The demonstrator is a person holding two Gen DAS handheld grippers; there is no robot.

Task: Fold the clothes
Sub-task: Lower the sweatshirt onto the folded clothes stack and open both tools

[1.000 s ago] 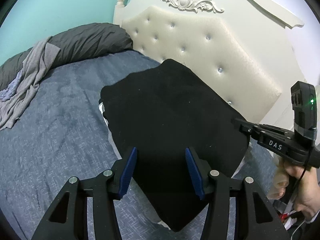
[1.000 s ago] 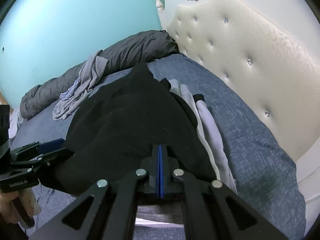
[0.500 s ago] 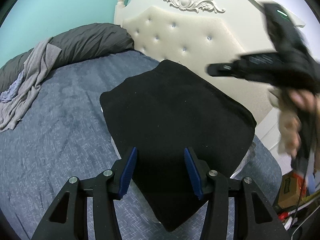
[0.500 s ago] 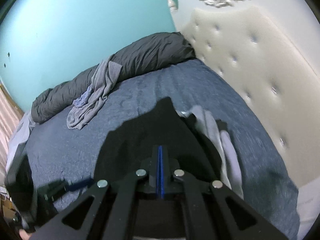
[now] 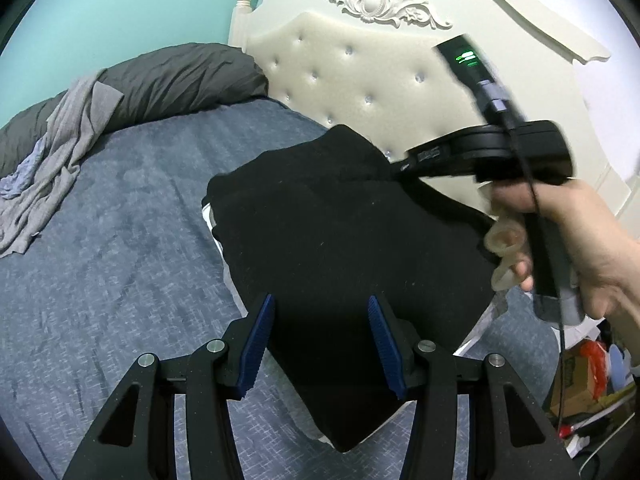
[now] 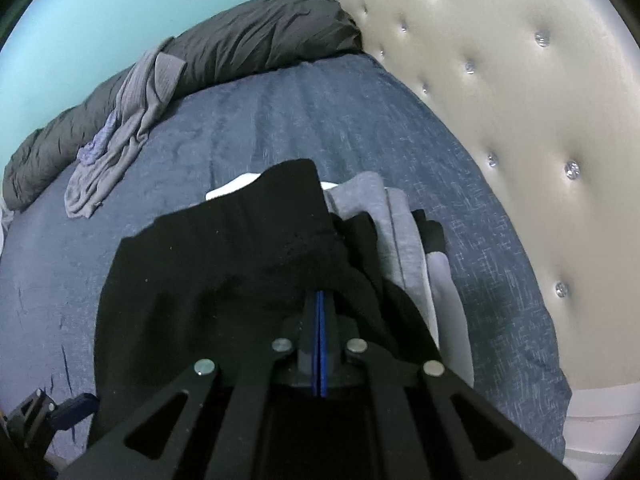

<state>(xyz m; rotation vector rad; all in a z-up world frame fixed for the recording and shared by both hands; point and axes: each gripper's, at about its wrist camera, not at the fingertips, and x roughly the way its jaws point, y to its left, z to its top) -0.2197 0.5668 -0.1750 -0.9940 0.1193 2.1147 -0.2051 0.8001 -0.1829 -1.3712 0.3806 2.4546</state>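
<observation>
Black folded cloth [image 5: 340,248] lay on top of a small stack of folded clothes [image 6: 404,232], and that stack serves as the landmark for everything else. The stack sat on the blue-grey bedcover [image 5: 120,248], near the tufted cream headboard [image 5: 360,80]. Under the black piece, grey and white layers showed along the stack's headboard side, and a white edge peeked out at its far end.

The left gripper [image 5: 321,344] hovered over the near end of the stack with its blue-padded fingers [image 5: 256,344] spread wide and nothing between them; whether they touched the black cloth could not be told.

The right gripper [image 6: 320,332] had its blue pads pressed flat together, right at a bunched edge of the black cloth on the stack's headboard side. Whether fabric was actually pinched between the pads could not be told, since the folds hid the tips. From the left wrist view, this gripper reached in from the right side of the stack, held by a person's hand [image 5: 576,236], with its nose at the cloth's far corner.

Beyond the stack, well apart from it, a loose grey garment [image 5: 52,176] sprawled on the bedcover against a dark grey duvet roll [image 5: 176,80] along the teal wall [image 5: 120,4].
</observation>
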